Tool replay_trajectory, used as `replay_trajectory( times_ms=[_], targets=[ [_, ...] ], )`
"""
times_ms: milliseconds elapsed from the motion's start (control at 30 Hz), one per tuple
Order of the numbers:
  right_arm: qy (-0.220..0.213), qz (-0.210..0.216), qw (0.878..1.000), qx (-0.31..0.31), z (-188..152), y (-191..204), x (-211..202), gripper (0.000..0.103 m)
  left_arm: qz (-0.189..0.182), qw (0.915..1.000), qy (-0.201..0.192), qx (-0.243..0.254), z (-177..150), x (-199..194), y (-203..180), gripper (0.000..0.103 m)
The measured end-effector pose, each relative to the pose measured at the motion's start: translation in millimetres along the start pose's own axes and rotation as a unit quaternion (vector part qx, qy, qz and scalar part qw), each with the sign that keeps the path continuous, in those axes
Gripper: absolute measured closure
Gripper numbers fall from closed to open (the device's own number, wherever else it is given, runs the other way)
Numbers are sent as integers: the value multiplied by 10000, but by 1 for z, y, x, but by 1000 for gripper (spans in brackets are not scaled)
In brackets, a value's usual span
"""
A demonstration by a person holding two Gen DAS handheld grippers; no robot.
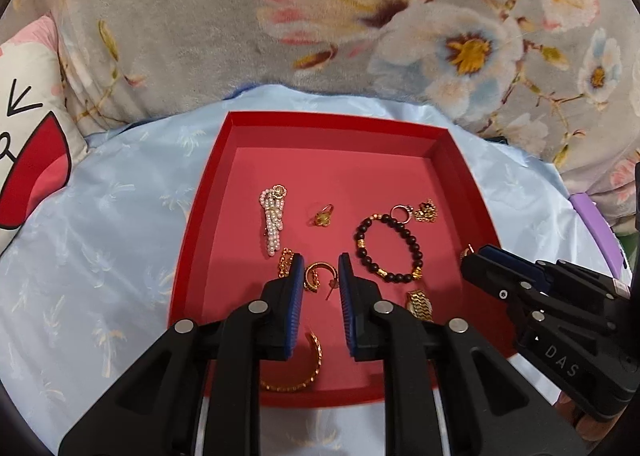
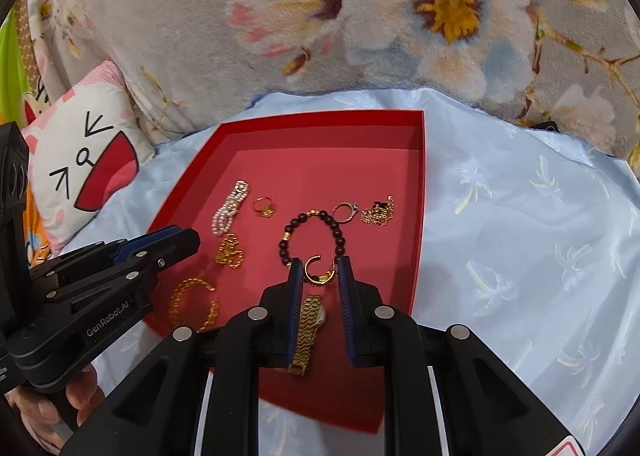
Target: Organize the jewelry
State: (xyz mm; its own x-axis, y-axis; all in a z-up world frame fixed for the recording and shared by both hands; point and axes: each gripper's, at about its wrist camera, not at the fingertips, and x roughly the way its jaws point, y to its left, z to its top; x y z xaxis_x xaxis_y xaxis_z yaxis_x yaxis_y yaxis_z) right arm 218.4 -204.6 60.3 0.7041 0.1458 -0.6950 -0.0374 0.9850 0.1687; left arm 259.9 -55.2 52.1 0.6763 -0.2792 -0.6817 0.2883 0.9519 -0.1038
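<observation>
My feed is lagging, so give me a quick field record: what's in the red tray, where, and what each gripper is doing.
container: red tray on pale blue cloth
far left: pearl hair clip
centre: gold ring, black bead bracelet
far right: silver ring, gold chain
near edge: gold hoop earring, gold bangle, gold watch
left gripper: fingers slightly apart, nothing held
right gripper: fingers slightly apart, nothing held
</observation>
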Motion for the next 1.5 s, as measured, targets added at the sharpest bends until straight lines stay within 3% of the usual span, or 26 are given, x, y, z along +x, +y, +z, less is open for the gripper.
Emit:
replay_trajectory(
  times_ms=[533,767,967,1100,1167,1367,1500],
  targets=[
    [-126,-12,9999,37,0,-7,8,84,83,9998,154,128,-4,19,-1,86],
    [-273,20,9995,139,3,-13,-3,82,80,9999,-7,-89,4,7,10,74],
    [-382,42,9990,211,-1,-18,-17,69,182,9992,-237,-278,8,-15,24,66],
    [-441,15,9989,178,-11,-16,-31,53,339,9985,-373,-224,3,-32,25,65],
    [-466,4,9988,154,-18,-13,-40,48,402,9981,-420,-181,-4,-44,23,55],
    [-559,-143,9983,49,-37,2,-61,35,779,9948,-647,72,-27,-70,5,40],
    [-578,-307,9978,-53,-51,16,-71,26,888,9946,-513,134,-44,-77,-7,33]
  ],
)
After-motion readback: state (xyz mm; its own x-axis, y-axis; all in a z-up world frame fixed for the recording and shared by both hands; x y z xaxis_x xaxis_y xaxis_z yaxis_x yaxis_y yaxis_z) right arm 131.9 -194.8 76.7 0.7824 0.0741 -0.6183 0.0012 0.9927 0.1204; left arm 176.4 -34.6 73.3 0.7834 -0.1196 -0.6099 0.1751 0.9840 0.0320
